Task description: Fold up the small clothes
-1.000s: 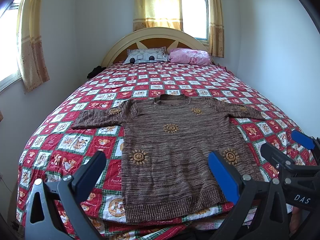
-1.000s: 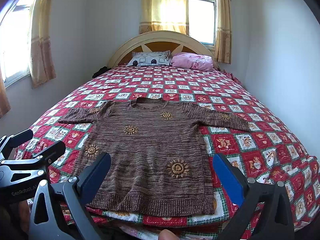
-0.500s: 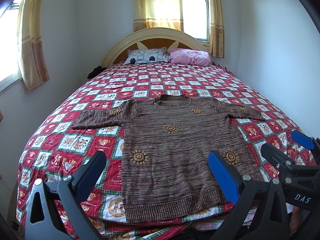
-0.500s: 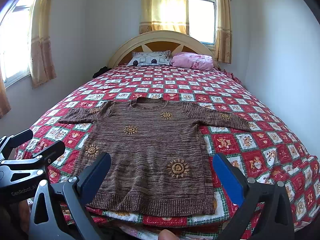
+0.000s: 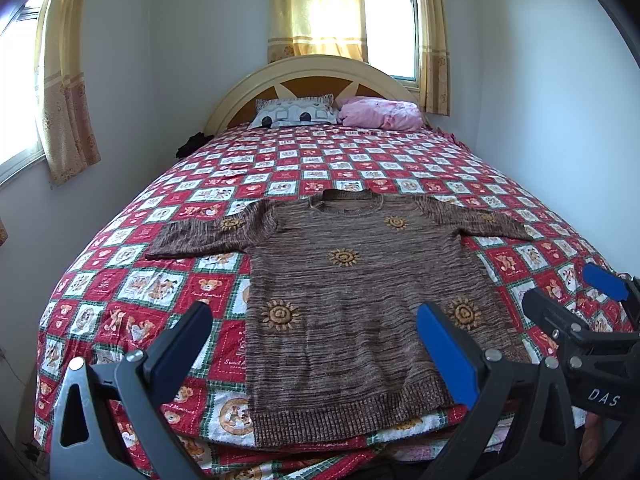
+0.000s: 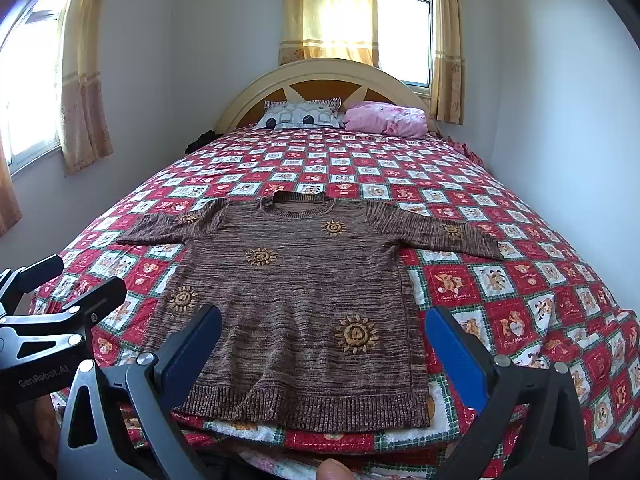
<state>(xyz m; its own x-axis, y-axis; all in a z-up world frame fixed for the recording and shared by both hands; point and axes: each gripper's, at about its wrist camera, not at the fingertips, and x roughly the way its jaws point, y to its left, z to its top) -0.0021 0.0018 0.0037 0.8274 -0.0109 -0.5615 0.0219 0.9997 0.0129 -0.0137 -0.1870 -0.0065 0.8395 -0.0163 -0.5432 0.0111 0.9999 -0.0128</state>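
A small brown knit sweater (image 5: 360,280) with orange sun motifs lies flat, face up, on the bed, sleeves spread, hem toward me; it also shows in the right wrist view (image 6: 296,292). My left gripper (image 5: 316,344) is open and empty, held in the air in front of the hem's left half. My right gripper (image 6: 324,344) is open and empty, in front of the hem's right half. Each gripper shows at the edge of the other's view: the right gripper (image 5: 576,304) and the left gripper (image 6: 68,280).
The bed is covered by a red and white checked quilt (image 5: 132,292). Two pillows (image 5: 296,112) lie by the cream headboard (image 5: 320,68). White walls stand close on both sides, with curtained windows (image 6: 332,12). A dark item (image 5: 192,144) lies at the bed's far left edge.
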